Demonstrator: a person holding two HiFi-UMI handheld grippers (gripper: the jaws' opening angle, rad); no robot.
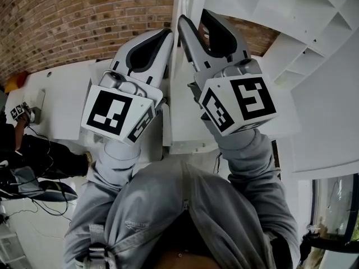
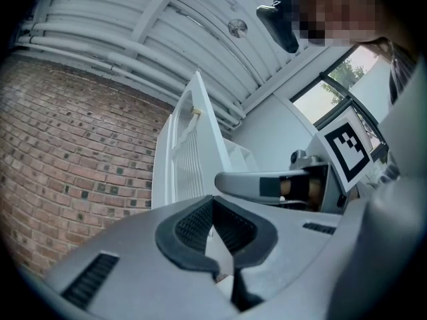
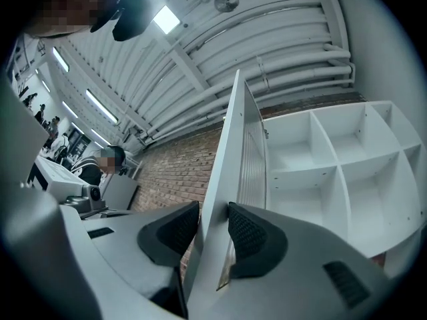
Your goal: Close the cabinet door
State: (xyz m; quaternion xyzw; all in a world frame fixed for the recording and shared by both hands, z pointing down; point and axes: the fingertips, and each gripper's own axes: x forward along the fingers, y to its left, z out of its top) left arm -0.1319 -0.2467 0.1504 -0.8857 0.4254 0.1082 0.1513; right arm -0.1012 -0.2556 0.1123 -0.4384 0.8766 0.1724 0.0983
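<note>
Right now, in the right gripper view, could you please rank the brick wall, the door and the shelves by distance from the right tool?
1. Door, between the right tool jaws.
2. Shelves, off to the right.
3. Brick wall, behind, on the left.

Evenly bright, sharp frames; fisheye bending and dark corners.

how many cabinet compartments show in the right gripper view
4: upper left compartment, upper right, lower left, lower right. The door may hide more.
</note>
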